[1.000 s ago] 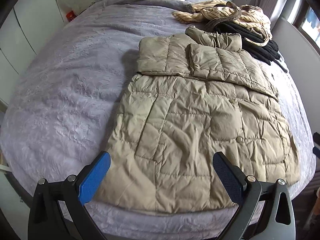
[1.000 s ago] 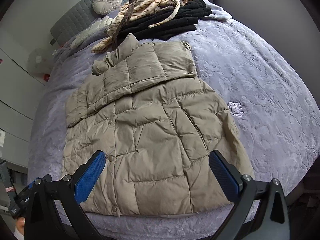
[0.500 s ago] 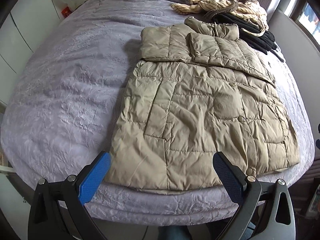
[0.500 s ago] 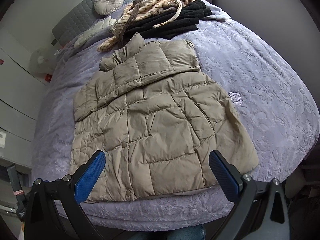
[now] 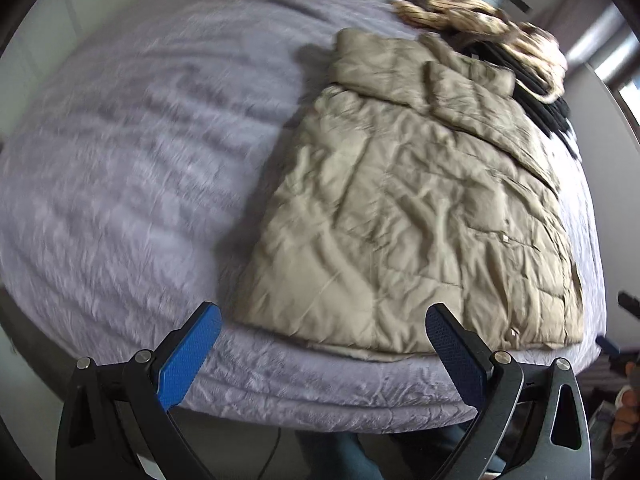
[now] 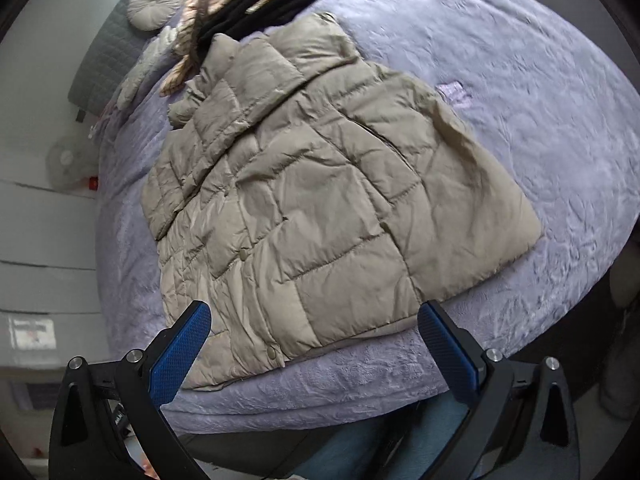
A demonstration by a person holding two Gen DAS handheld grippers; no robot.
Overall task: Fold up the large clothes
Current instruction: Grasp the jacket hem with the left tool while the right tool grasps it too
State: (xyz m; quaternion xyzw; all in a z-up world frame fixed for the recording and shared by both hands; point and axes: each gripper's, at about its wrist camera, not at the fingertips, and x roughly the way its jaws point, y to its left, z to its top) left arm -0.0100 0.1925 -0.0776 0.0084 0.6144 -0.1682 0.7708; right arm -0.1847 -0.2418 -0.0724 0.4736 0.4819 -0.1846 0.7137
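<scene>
A beige quilted puffer jacket lies flat on the purple bed cover, sleeves folded across its upper part, hem at the near bed edge. It also shows in the right wrist view. My left gripper is open and empty, held off the near edge of the bed just below the hem. My right gripper is open and empty, also off the bed edge with the hem between its blue pads.
The purple bed cover spreads wide to the jacket's left and, in the right wrist view, to its right. A pile of striped and black clothes lies beyond the collar. A round cushion rests by the grey headboard.
Both grippers have pulled back from over the jacket to beyond the bed's near edge. The left view has swung and blurred. The jacket has not moved.
</scene>
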